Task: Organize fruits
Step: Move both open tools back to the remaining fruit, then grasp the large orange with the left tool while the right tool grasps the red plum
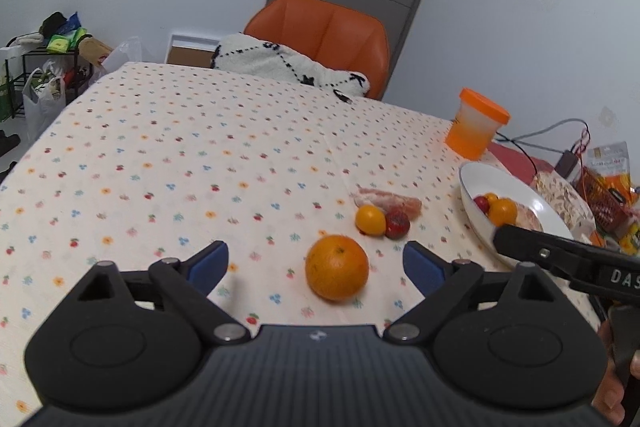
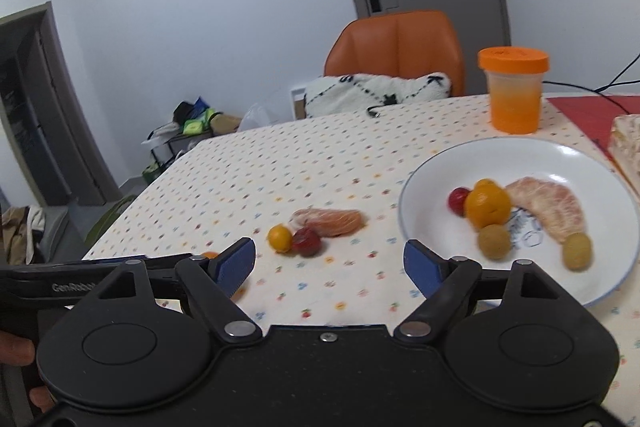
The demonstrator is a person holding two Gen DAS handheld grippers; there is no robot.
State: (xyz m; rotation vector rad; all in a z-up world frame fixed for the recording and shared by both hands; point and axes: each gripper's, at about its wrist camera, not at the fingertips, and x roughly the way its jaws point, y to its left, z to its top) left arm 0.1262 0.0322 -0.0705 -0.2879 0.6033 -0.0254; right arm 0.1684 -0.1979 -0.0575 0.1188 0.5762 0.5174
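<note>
We saw the pink peeled pomelo segment [image 1: 390, 201] lying crosswise mid-frame, small yellow tomato [image 1: 370, 220] and red fruit [image 1: 397, 224] touching it; both grippers' fingers [image 1: 211, 264] gaped empty.

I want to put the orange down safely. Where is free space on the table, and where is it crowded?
The tablecloth is bare from the orange left to the table edge and back to the white cushion. A narrower strip lies between the small fruit cluster and the plate. The plate's middle and the right side near the orange-lidded cup are crowded.
</note>
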